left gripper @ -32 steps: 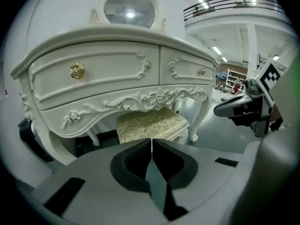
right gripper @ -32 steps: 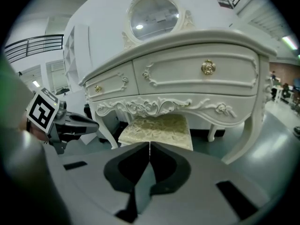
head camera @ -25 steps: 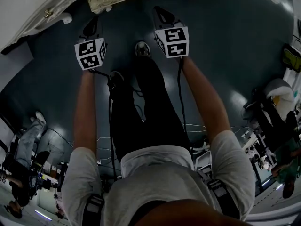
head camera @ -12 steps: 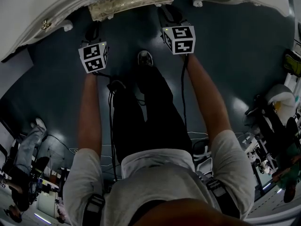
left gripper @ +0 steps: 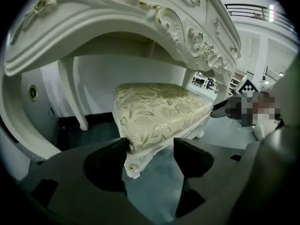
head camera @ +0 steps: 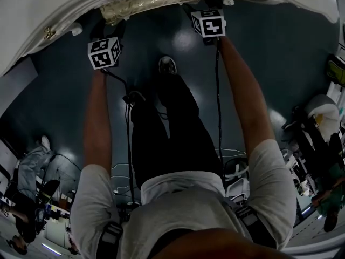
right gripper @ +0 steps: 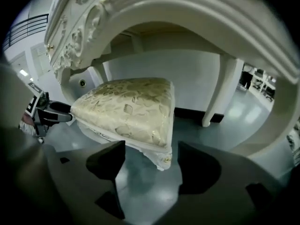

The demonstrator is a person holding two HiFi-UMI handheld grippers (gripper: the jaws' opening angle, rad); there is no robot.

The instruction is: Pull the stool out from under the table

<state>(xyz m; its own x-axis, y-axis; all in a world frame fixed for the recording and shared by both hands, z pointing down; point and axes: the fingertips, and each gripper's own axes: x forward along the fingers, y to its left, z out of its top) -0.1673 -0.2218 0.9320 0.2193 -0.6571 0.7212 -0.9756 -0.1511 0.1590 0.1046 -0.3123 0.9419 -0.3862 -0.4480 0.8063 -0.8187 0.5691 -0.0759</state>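
Observation:
A stool with a cream-and-gold floral cushion (left gripper: 159, 109) and white carved frame stands under the ornate white table (left gripper: 117, 18). My left gripper (left gripper: 151, 149) is opening, its jaws wide on either side of the stool's near left corner (left gripper: 132, 165); the left pad lies close against the cushion edge and the right pad stands clear. My right gripper (right gripper: 150, 151) is also opening, and the stool's near right corner (right gripper: 164, 161) hangs between its jaws without either pad pressing on it. In the head view, both marker cubes (head camera: 104, 53) (head camera: 209, 23) sit at the stool's front edge (head camera: 145, 1).
White table legs (left gripper: 75, 93) (right gripper: 218, 88) stand behind the stool at each side, and the carved table apron (right gripper: 84, 27) arches overhead. My legs and a shoe (head camera: 167, 66) are on the dark glossy floor just behind the grippers. Cables (head camera: 128, 144) trail down. Other people stand far off (head camera: 27, 166).
Both grippers have moved forward, away from my body, up to the stool's front edge under the table rim; the right one has gone further in.

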